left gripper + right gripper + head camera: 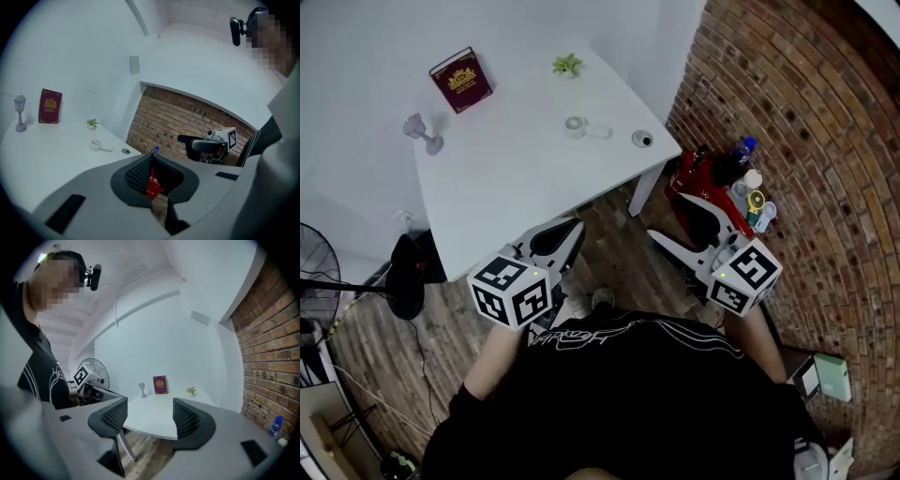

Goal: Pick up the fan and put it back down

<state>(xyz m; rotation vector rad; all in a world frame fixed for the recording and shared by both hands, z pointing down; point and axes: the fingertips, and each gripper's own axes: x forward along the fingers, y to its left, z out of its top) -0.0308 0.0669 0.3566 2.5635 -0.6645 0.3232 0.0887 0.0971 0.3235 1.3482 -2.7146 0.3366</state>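
The fan (575,126), small and white, is seen lying flat on the counter (516,187), its handle turned toward a small round object (642,139) near the corner. A dark red book (461,80) is stood up at the far side, a grey lamp figurine (422,131) is set just to its left, and a small green plant (567,65) is placed at the far edge. Both tools are held off the counter, close to the person's body and above the wooden floor (619,234), well apart from the fan. The left hand-held gripper (574,228) is clenched: in its own view the two dark pads are brought together at the tips, and nothing is gripped; only a red bag (698,183) and the floor are glimpsed through the slit below the tips. The right hand-held gripper (664,216) is released, its ribbed pads (115,416) being spread wide with nothing between them, and the counter edge and book are framed in the gap. The red bag is set against the brick wall (787,112), with bottles (750,178) beside it.
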